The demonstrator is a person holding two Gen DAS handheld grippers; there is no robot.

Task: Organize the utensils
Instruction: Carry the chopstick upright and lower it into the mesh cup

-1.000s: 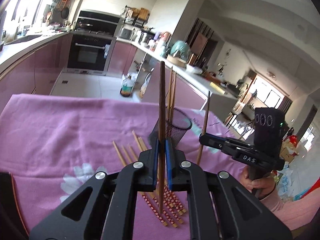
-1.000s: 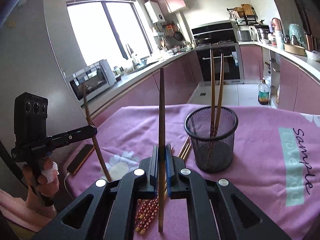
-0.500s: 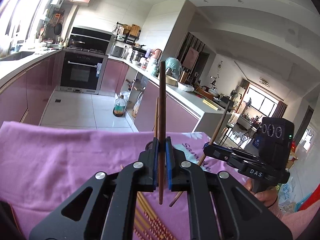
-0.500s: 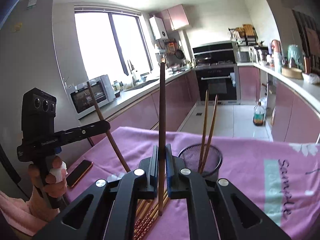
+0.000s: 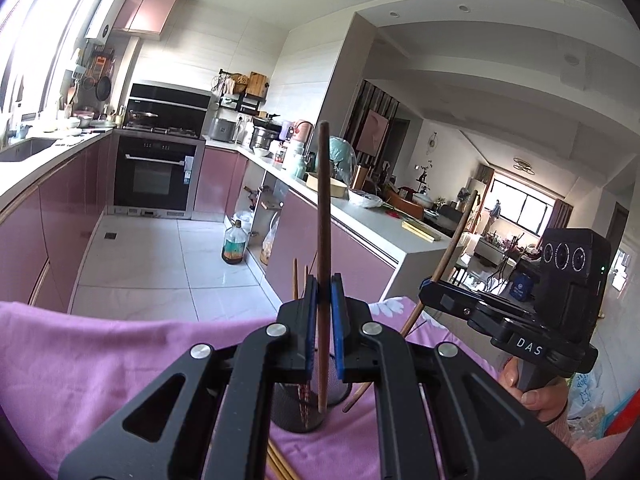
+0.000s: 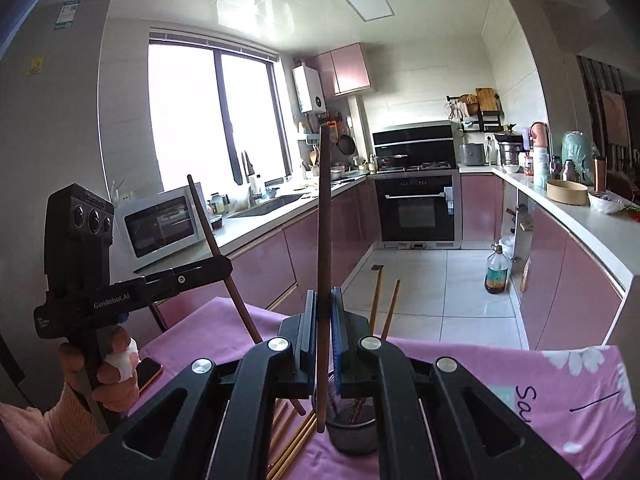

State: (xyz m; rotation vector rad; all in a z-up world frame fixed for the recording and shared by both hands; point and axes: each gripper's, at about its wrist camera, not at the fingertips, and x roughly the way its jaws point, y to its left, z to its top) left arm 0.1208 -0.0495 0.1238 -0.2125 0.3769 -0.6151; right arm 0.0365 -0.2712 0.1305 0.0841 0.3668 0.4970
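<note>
A dark brown wooden chopstick (image 5: 323, 240) is pinched upright by the left gripper (image 5: 322, 328), and another (image 6: 323, 248) by the right gripper (image 6: 322, 332), above a black wire-mesh holder (image 6: 352, 432) on the pink tablecloth (image 5: 100, 360).

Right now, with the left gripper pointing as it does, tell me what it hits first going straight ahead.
The left gripper, shut on a dark chopstick, looks out over the far edge of the pink tablecloth toward the kitchen floor. Nothing seems to block that line; the mesh holder sits below it, though depth is uncertain.
</note>
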